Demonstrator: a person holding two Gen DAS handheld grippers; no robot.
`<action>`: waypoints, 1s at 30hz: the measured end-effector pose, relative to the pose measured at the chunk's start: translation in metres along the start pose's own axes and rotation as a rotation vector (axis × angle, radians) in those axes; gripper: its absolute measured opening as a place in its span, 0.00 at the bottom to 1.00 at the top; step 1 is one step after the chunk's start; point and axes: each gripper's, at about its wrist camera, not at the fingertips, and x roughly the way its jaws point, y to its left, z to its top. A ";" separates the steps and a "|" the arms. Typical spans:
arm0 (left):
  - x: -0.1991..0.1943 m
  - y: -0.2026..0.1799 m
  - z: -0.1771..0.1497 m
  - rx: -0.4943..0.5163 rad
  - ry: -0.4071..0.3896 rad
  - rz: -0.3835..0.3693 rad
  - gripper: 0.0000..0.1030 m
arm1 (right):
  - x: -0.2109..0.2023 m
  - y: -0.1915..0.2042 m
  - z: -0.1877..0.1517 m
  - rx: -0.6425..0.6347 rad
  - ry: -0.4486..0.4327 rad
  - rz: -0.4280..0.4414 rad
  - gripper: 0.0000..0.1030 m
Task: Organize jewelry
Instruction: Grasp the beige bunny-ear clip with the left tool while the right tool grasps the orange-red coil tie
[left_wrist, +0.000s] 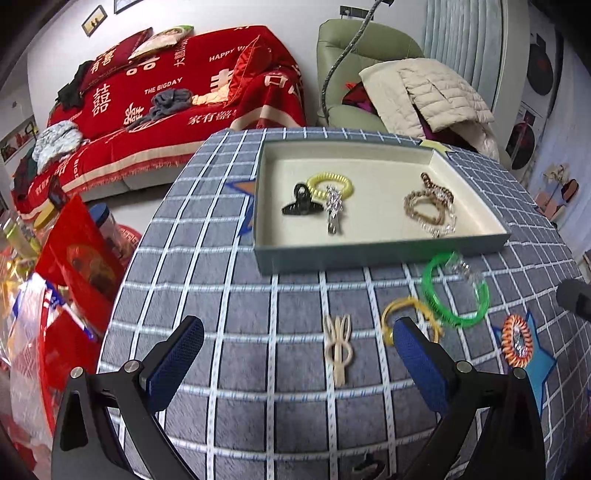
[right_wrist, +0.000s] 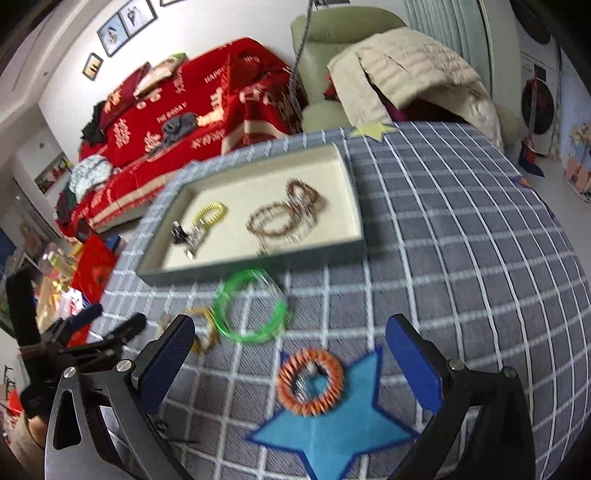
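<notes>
Lying at twelve o'clock between the right gripper's (right_wrist: 290, 360) wide-open, empty jaws: an orange coiled hair tie (right_wrist: 311, 382).

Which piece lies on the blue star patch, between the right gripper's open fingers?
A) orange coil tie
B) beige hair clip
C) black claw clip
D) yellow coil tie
A: the orange coil tie lies on the blue star patch, framed by the open right gripper; the yellow coil tie and black claw clip sit in the tray.
</notes>
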 end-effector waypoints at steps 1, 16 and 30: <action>0.000 0.001 -0.003 -0.005 0.004 0.000 1.00 | 0.000 -0.002 -0.005 -0.003 0.008 -0.009 1.00; 0.004 0.000 -0.022 0.011 0.037 0.018 1.00 | 0.010 0.002 -0.032 -0.077 0.074 -0.017 0.34; 0.009 -0.008 -0.022 0.052 0.042 0.014 1.00 | 0.023 0.011 -0.039 -0.159 0.117 -0.024 0.16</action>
